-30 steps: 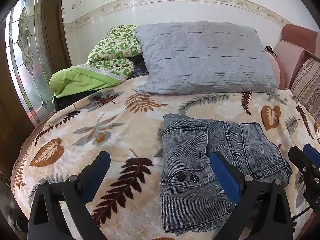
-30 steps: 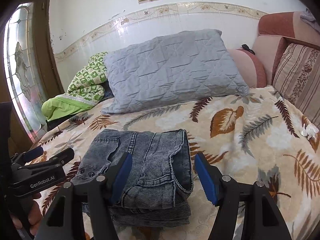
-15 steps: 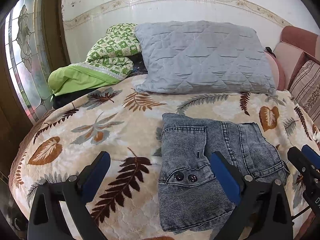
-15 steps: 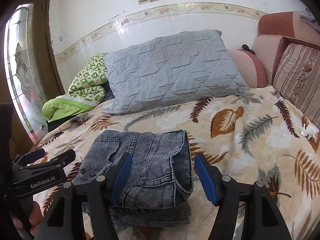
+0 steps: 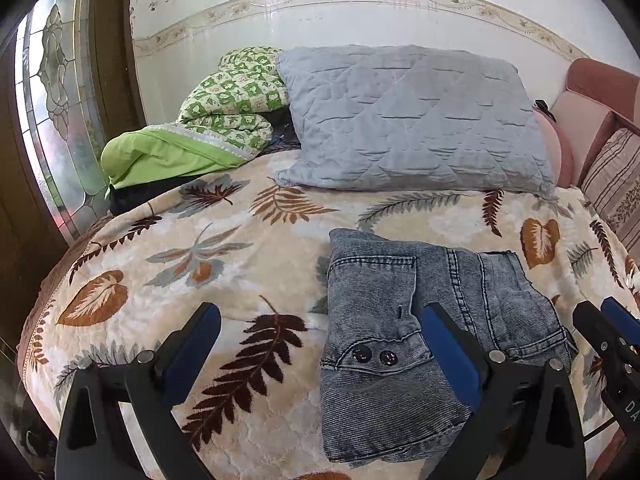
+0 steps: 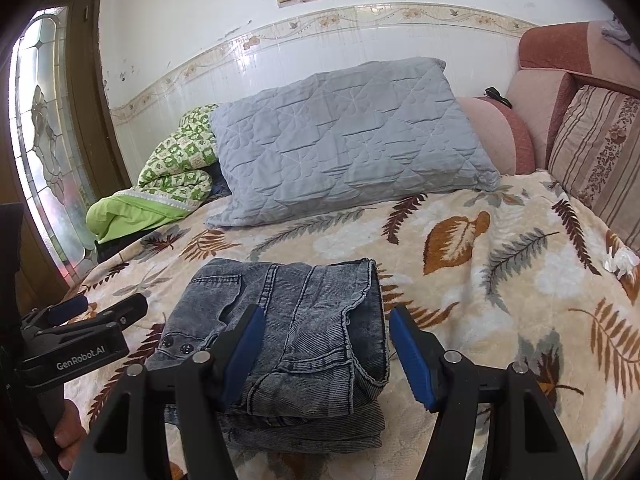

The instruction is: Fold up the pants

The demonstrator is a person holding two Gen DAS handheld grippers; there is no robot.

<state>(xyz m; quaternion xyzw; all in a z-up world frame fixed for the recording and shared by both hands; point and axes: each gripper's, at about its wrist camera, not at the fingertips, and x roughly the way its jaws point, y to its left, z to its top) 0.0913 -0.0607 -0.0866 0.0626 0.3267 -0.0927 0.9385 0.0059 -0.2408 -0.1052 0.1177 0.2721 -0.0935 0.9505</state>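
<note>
Grey washed denim pants point(image 5: 400, 344) lie folded into a thick compact stack on the leaf-print blanket; they also show in the right wrist view point(image 6: 304, 320). My left gripper point(image 5: 320, 344) is open and empty, held above the stack's left edge, with its right finger over the pants. My right gripper point(image 6: 326, 344) is open and empty, held just above the stack's right part. The left gripper point(image 6: 96, 312) also shows at the left in the right wrist view. The right gripper point(image 5: 600, 324) also shows at the right edge in the left wrist view.
A grey quilted pillow point(image 5: 416, 120) leans at the back of the bed. A green patterned quilt point(image 5: 216, 120) is bundled at the back left. Striped cushions point(image 6: 600, 152) and a pink sofa arm stand at the right. A glass door point(image 6: 44, 140) is at the left.
Both grippers have stayed open and almost still. The views have shifted only slightly, and the pants have not moved.
</note>
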